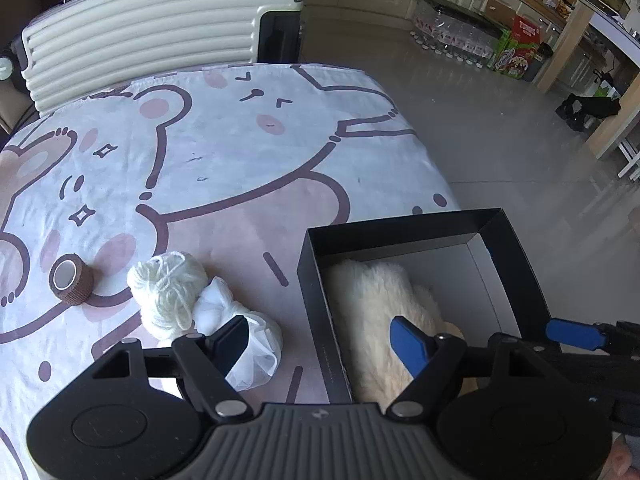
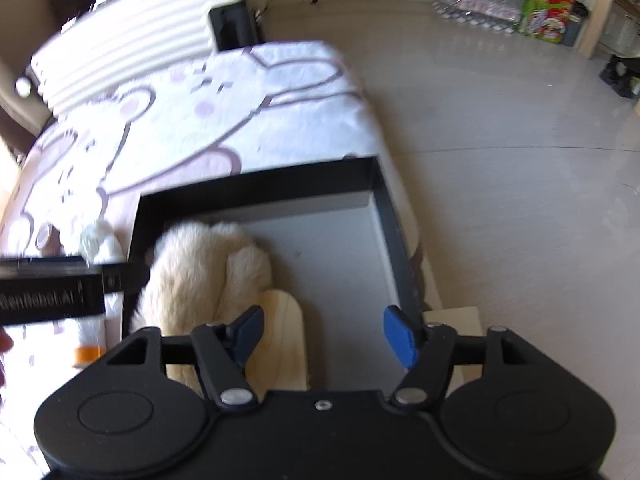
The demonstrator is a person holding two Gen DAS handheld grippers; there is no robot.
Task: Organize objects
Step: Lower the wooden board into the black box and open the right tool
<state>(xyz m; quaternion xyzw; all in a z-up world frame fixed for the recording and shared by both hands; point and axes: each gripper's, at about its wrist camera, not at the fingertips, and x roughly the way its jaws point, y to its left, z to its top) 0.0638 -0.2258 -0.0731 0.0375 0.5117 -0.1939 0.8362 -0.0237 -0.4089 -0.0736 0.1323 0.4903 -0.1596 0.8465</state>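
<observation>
A black open box (image 1: 316, 292) stands at the table's right edge and holds a cream fluffy slipper (image 1: 376, 304); in the right wrist view the box (image 2: 394, 236) and slipper (image 2: 196, 268) show its pale sole (image 2: 280, 332). Left of the box lie a white yarn ball (image 1: 168, 288), a white mesh bag (image 1: 236, 332) and a brown bandage roll (image 1: 72, 278). My left gripper (image 1: 320, 344) is open and empty, straddling the box's left wall. My right gripper (image 2: 324, 336) is open and empty above the box's near end.
The table wears a bear-print cloth (image 1: 224, 152). A cream ribbed suitcase (image 1: 152, 28) stands behind it. Bare floor (image 1: 500, 136) lies to the right, with bottles and cartons (image 1: 516, 48) by far cabinets. An orange-and-white item (image 2: 90, 344) lies left of the box.
</observation>
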